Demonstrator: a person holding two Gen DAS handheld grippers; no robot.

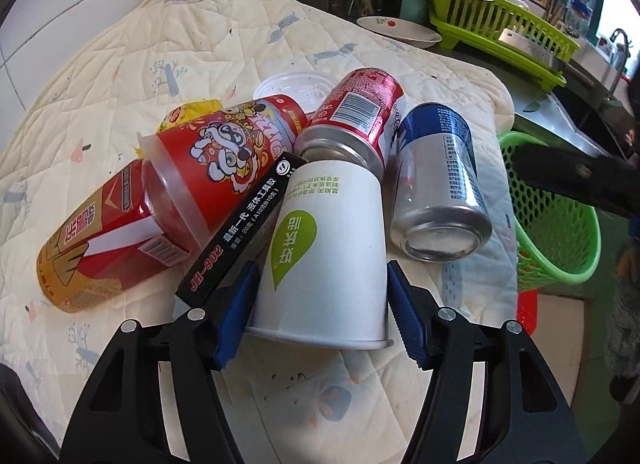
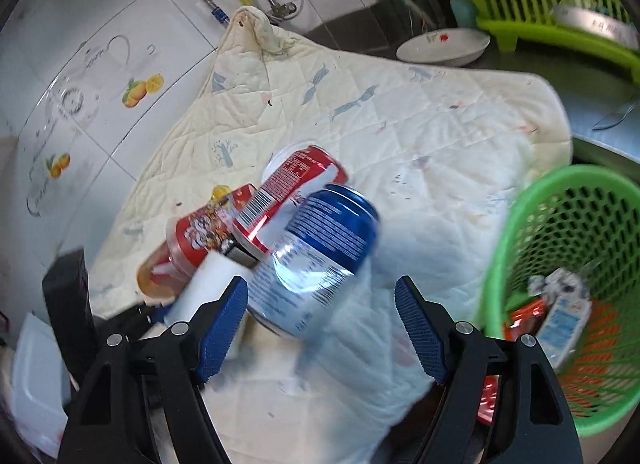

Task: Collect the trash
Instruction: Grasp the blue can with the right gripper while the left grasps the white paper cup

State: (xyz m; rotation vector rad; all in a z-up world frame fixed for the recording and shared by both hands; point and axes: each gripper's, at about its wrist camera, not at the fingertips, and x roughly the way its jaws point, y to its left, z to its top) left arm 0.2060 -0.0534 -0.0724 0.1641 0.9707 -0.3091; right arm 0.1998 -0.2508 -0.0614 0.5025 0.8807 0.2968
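A heap of trash lies on a cream quilted cloth (image 1: 120,75): an overturned white paper cup (image 1: 324,256), a black glue box (image 1: 244,223), a red snack cup (image 1: 224,155), a red carton (image 1: 100,240), a red can (image 1: 356,111) and a blue can (image 1: 440,179). My left gripper (image 1: 320,312) is open with its blue pads on either side of the paper cup. My right gripper (image 2: 320,328) is open and empty just before the blue can (image 2: 320,240). A green basket (image 2: 572,288) at the right holds some wrappers.
A green dish rack (image 1: 500,19) with metal lids, a white plate (image 1: 400,29) and jars stand at the back. A metal sink surface (image 1: 552,111) lies right of the cloth. White tiled wall is at the left. A clear plastic lid (image 1: 296,85) lies behind the heap.
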